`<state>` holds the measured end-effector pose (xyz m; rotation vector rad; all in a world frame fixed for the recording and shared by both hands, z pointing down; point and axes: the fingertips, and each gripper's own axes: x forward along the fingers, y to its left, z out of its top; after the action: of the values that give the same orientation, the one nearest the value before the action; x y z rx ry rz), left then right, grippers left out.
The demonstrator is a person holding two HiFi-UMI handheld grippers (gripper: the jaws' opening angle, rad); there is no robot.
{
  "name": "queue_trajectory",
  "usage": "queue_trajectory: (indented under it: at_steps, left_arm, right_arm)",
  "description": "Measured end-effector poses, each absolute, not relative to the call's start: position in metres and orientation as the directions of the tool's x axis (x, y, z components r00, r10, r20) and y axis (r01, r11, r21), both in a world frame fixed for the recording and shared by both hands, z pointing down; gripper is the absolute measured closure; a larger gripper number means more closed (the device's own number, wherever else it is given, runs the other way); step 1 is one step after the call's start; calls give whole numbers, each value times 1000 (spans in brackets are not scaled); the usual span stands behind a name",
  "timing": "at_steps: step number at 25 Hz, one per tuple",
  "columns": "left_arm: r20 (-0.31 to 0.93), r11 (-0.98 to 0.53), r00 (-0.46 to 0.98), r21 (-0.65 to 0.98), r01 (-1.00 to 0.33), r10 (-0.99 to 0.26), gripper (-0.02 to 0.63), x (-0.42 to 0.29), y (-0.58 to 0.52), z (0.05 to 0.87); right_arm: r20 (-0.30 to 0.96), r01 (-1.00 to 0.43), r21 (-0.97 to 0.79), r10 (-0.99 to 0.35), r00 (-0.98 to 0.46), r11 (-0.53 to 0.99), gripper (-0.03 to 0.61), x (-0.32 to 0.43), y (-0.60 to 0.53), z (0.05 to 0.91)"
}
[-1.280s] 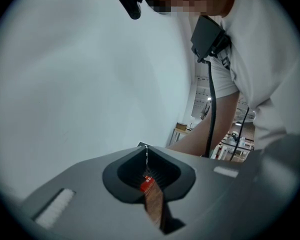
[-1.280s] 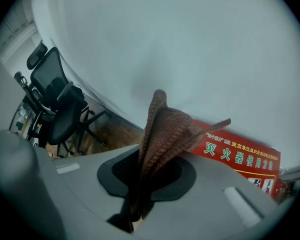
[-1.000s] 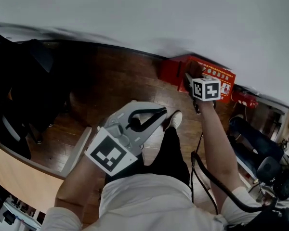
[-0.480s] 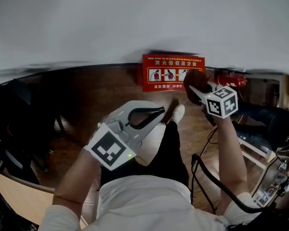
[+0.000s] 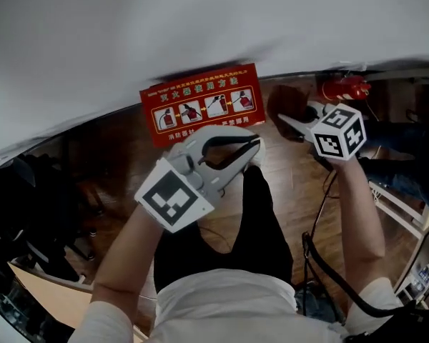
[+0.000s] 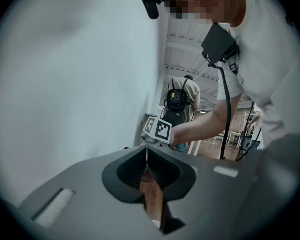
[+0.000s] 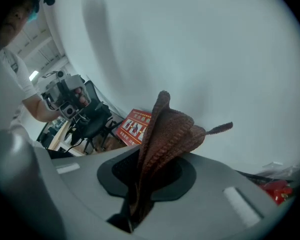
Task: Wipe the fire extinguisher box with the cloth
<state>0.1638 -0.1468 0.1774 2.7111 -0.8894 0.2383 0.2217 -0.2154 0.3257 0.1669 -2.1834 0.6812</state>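
Left of the right gripper [image 5: 289, 120], clamped on the cloth [image 5: 284, 104], lay the wide box [image 5: 200, 106]; the left gripper [image 5: 252, 146] held its jaws together, empty.

In the head view, the near right edge of the red fire extinguisher box [image 5: 200, 104] with its instruction pictures is covered by the grey left claw [image 5: 252, 146], and its yellow print is too small to read. The brown knitted cloth [image 5: 289, 104] sits partly behind the right claw [image 5: 282, 118], and the red fire extinguisher [image 5: 341, 89] at the far right shows only in part. In the right gripper view the cloth's [image 7: 165, 134] lower end vanishes between the jaws, the cloth hides the box's [image 7: 133, 126] right edge, and the extinguisher [image 7: 276, 190] is a blur at the rim.
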Motion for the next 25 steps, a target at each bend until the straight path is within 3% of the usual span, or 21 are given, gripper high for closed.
queue_trajectory:
  at_steps: [7, 12, 16, 20, 25]
  left_arm:
    - [351, -814, 821, 217, -539, -450, 597, 225, -209, 234]
    - [399, -845, 826, 190, -500, -398, 595, 241, -218, 270]
    - [474, -861, 805, 168, -479, -356, 594, 241, -216, 293]
    - [452, -842, 816, 217, -493, -361, 594, 243, -215, 303]
    - [451, -849, 818, 208, -485, -357, 591, 240, -220, 318]
  right_arm:
    - [625, -147, -551, 290, -725, 821, 528, 239, -237, 373]
    - [601, -130, -583, 318, -733, 802, 528, 244, -248, 418]
    - [507, -86, -636, 331, -796, 767, 528, 224, -250, 439]
    - [439, -66, -690, 344, -830, 721, 528, 209, -249, 459]
    - [472, -122, -705, 334, -816, 699, 528, 189, -251, 500]
